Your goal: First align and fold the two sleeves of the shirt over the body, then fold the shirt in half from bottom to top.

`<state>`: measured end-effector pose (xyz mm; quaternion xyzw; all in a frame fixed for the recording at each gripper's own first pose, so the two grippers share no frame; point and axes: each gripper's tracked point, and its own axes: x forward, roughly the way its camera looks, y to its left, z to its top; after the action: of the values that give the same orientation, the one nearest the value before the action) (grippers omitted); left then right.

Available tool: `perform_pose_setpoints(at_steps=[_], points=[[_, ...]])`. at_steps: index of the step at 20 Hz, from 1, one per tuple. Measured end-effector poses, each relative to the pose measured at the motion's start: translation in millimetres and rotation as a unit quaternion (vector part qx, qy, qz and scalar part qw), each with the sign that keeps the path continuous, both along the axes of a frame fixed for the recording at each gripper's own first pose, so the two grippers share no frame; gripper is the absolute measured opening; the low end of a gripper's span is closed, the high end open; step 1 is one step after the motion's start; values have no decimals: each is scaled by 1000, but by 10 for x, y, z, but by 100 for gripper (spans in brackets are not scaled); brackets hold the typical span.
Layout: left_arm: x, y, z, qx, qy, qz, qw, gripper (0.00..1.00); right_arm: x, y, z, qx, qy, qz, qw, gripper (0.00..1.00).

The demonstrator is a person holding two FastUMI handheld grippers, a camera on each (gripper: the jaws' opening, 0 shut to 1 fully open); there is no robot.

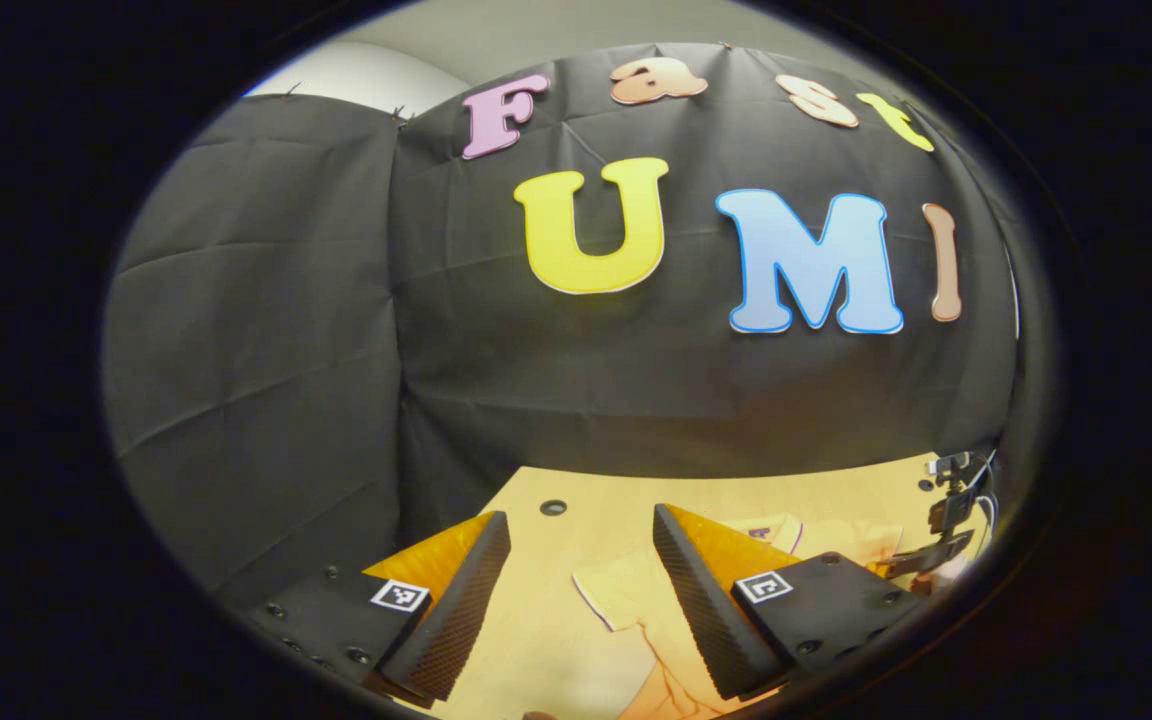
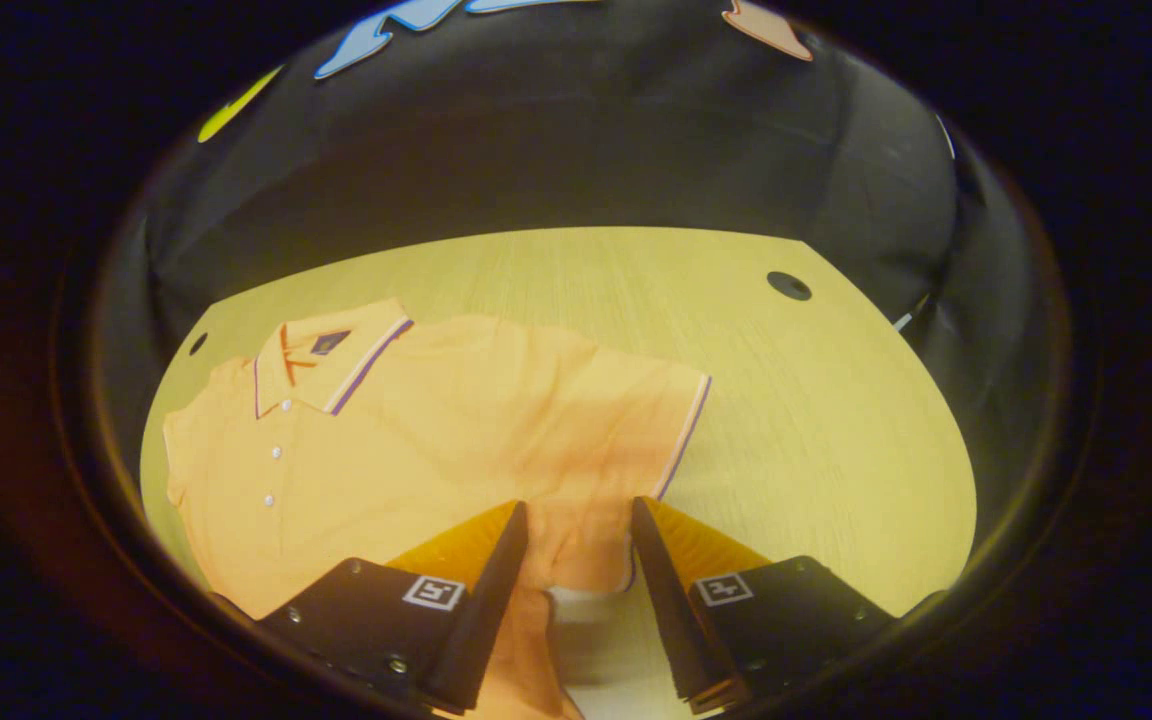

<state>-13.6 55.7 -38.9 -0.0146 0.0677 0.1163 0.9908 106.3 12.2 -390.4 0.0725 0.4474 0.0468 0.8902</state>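
Observation:
An orange polo shirt (image 2: pixel 456 420) lies flat on the wooden table (image 2: pixel 816 430), front up, its collar (image 2: pixel 326 355) to the far left and one short sleeve (image 2: pixel 651 420) spread out to the right. My right gripper (image 2: pixel 576 510) stands open low over that sleeve's lower edge near the underarm, with cloth showing between the fingers. In the left gripper view, the shirt's other sleeve (image 1: pixel 616 595) lies on the table (image 1: pixel 556 640) just under my left gripper (image 1: pixel 581 525), which is open and holds nothing.
The table has round holes (image 2: pixel 789 286) near its far corners, one also ahead of the left gripper (image 1: pixel 553 507). Black cloth walls close the table's far sides. A dark rig with cables (image 1: pixel 951 515) stands at the right edge of the left gripper view.

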Motion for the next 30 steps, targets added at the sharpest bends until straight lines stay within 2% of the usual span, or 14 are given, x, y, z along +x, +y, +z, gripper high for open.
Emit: perform_pose_setpoints(at_steps=[1,2,3,5,6,8,11,13,14,16,17,21,27,30], points=[[10,-4,-6,-1,0,-1,1000,100,-15,50,4,3,0,5,1000,50],[7,-26,-24,-2,1,-1,1000,100,-9,82,9,3,2,8,1000,46],[8,-37,-31,-2,3,-2,1000,100,-4,81,4,1,6,8,1000,25],[24,-46,-45,-2,4,-2,1000,100,23,83,15,0,13,5,1000,21],[19,-36,-52,-3,5,-1,1000,99,27,87,20,-1,18,4,1000,14],[22,-16,-65,-5,6,1,1000,99,50,63,48,-16,16,4,1000,14],[13,9,-76,-7,6,4,1000,99,139,32,206,-67,-13,19,998,14],[-14,31,-86,-9,6,6,1000,99,208,73,336,-109,-38,46,992,14],[-6,33,-85,-10,6,7,1000,95,250,93,412,-136,-53,63,987,14],[-38,61,-102,-12,6,9,1000,99,297,175,521,-192,-76,103,973,14],[-52,76,-110,-13,6,10,1000,95,315,232,571,-219,-88,126,963,14],[-122,164,-134,-14,8,20,1000,95,336,656,692,-294,-139,232,917,14],[-224,315,-176,-16,12,38,999,95,-45,1392,530,-312,-153,363,865,14],[-257,381,-219,-16,17,44,999,99,-240,1579,340,-311,-130,402,851,14]])
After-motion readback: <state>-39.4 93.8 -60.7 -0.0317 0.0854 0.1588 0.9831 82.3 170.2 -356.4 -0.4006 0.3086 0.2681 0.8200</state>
